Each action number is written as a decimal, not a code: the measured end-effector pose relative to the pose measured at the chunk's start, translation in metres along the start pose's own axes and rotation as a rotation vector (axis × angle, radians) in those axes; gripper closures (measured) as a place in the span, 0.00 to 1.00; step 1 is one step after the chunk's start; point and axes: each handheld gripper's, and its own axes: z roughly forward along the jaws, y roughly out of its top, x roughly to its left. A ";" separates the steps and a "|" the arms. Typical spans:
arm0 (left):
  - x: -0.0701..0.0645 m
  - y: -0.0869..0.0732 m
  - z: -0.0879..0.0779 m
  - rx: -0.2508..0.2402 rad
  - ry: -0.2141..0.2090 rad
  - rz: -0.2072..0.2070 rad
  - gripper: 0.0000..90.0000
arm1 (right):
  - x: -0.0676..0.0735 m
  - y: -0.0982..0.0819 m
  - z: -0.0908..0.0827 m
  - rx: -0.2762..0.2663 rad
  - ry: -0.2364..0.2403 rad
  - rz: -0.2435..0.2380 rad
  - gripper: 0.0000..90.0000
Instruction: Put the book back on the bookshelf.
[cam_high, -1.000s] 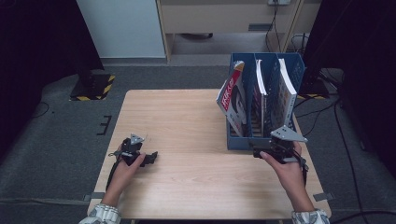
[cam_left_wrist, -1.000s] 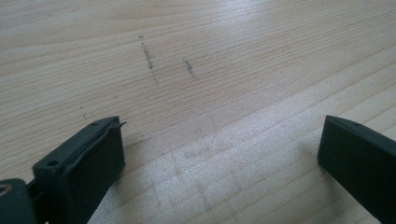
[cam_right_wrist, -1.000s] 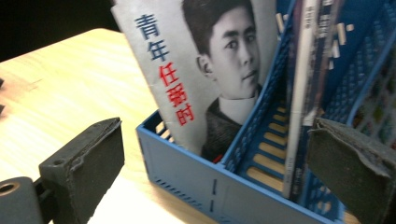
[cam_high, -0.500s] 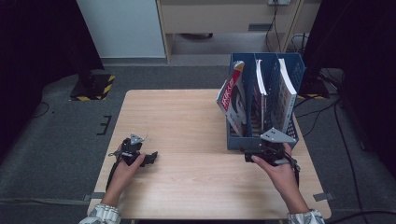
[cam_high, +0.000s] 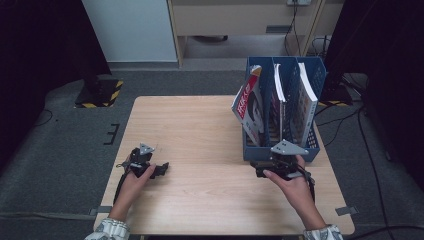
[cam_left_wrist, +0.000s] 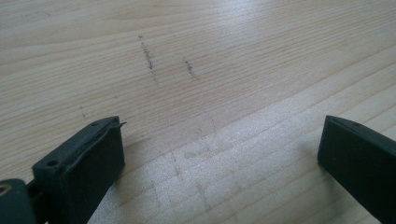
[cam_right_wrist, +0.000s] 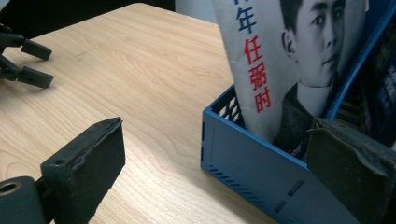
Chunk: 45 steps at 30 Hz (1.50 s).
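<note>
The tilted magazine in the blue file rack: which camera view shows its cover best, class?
The right gripper view: the magazine stands close, its red characters and portrait legible. The high view shows the magazine small, leaning in the blue file rack. The left gripper view faces bare table.

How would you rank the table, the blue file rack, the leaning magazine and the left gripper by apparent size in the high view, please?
1. table
2. blue file rack
3. leaning magazine
4. left gripper, smallest, though it is nearer the camera.

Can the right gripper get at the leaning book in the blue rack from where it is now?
Probably yes. The right gripper is open at the rack front, and the leaning book sticks up well above the low wall with nothing between.
</note>
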 end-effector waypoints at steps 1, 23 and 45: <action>0.000 0.000 0.000 0.000 0.000 0.000 0.00 | 0.001 0.000 0.001 0.005 0.004 -0.001 0.06; 0.000 0.000 0.000 0.000 -0.001 0.001 0.00 | 0.019 -0.006 0.017 0.057 0.063 -0.022 0.06; 0.000 0.000 0.000 0.000 -0.001 0.001 0.00 | 0.045 -0.014 0.044 0.137 0.142 -0.060 0.07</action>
